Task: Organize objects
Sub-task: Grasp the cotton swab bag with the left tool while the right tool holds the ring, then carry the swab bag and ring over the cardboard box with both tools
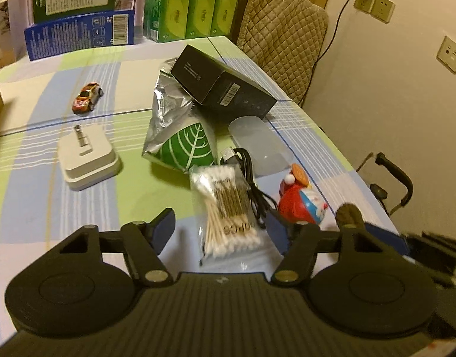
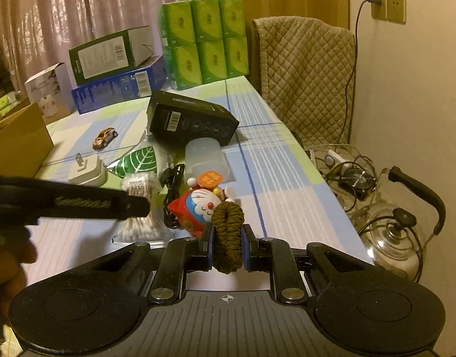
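Right gripper (image 2: pixel 228 250): my fingers (image 2: pixel 209 248) clamp a brown knitted hair scrunchie (image 2: pixel 228 235), held above the checked-cloth counter (image 2: pixel 287 178).
Left gripper (image 1: pixel 220 232): my fingers (image 1: pixel 164 226) spread wide, holding nothing, straddling a clear bag of cotton swabs (image 1: pixel 225 208).
Beside the swabs: black coiled cable (image 1: pixel 251 184), red round cartoon-cat toy (image 1: pixel 302 202).
Further back: silver foil pouch with green leaf (image 1: pixel 180 125), black cardboard box (image 1: pixel 222 83), white square dock (image 1: pixel 88 157), orange toy car (image 1: pixel 88 98).
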The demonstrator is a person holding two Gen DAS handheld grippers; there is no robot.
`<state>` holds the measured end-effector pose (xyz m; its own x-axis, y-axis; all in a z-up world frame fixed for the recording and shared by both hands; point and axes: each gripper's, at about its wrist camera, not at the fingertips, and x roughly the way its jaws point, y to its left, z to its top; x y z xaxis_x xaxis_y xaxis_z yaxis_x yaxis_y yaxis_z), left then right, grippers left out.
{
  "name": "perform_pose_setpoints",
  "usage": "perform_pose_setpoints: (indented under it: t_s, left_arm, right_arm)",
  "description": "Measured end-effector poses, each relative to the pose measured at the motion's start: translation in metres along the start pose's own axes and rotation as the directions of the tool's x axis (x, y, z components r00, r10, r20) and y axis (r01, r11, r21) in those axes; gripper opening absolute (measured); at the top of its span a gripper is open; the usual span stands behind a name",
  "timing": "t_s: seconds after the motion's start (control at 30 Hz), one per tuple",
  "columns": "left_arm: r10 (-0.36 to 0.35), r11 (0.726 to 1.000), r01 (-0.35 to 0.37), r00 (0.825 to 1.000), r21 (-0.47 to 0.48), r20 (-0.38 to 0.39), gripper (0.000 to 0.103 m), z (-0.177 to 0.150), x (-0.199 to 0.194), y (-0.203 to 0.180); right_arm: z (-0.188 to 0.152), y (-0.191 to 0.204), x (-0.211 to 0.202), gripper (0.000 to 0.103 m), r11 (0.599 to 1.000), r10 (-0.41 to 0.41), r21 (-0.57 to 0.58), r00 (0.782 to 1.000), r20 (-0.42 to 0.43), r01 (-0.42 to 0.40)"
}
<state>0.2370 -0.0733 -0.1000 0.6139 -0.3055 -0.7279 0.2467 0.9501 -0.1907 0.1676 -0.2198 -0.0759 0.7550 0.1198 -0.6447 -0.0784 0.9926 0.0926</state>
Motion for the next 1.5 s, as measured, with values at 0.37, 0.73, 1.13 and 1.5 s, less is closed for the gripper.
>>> perform_pose_setpoints:
  t_s: [0.37,0.73,1.13,1.5]
  left_arm:
    - [0.037,0.999,-0.035,0.998,0.029,-0.059,0.021,-0.001,0.001,0.018]
    - [0.145,0.989,-0.141,0.986,0.052,-0.078,0.028,-0.043,-0.045,0.055]
    - [0.184,0.983,-0.182,0.981,0.029,-0.055,0.020,-0.047,-0.060,0.055]
    - [0.208,0.978,-0.208,0.978,-0.019,0.000,0.020,-0.049,-0.137,0.053]
  right_arm:
    - [0.002,0.006,0.000,0.015,0.999,0.032,-0.003,0.999,0.006,-0.032]
    - [0.000,0.041,-0.004,0.015,0.988,0.127,-0.082,0.992,-0.011,-0.127]
    - [0.002,0.059,-0.009,0.015,0.981,0.162,-0.101,0.987,-0.018,-0.163]
    - [-0.004,0.080,-0.032,0.015,0.966,0.246,-0.055,0.964,-0.100,-0.252]
